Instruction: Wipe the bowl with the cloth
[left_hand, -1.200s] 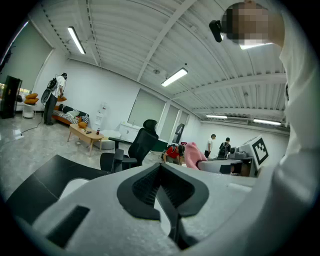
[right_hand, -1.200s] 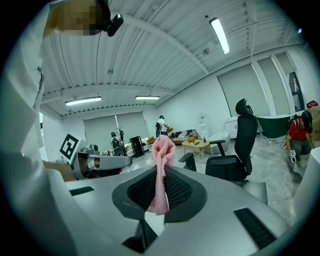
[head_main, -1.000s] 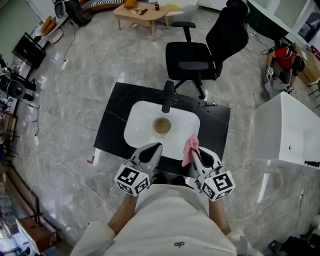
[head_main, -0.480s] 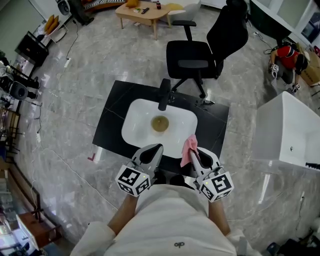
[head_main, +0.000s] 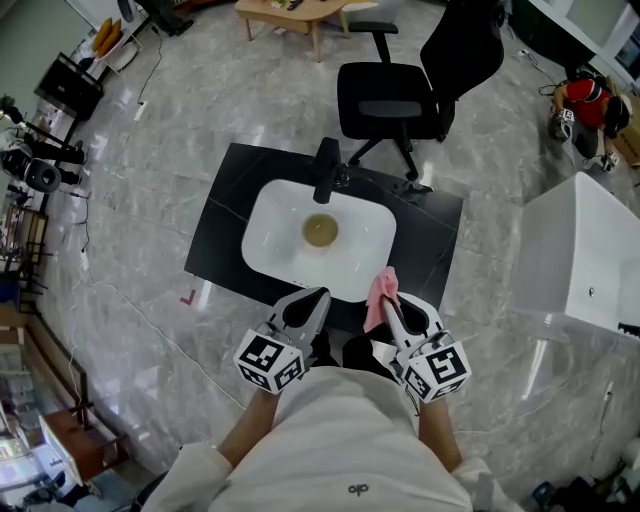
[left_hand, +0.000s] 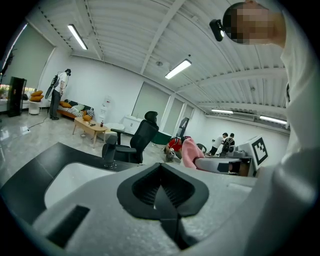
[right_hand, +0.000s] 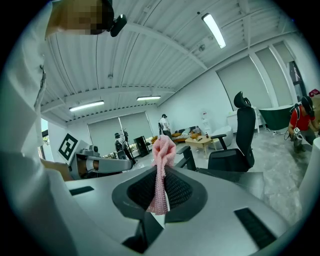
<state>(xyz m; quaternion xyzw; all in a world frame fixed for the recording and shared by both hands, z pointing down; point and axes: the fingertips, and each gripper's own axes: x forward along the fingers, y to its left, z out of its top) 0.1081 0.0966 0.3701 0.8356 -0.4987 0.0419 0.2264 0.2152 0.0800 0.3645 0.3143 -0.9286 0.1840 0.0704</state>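
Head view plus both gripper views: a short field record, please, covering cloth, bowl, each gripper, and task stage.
bowl: tan bowl, in the white sink
sink surround: black counter, faucet at the far side
cloth: pink cloth, pinched between the right gripper's jaws
right gripper: shut on the cloth, over the counter's near edge
left gripper: shut, empty, beside the right one
stage: cloth apart from the bowl; wiping not begun

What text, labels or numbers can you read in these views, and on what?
No readable words or numbers anywhere.
The marker cube on the left claw: black-and-white square pattern, no letters.
The marker cube on the right claw: the same kind of pattern, no letters.
A small dark mark on the person's shirt: too small to read.
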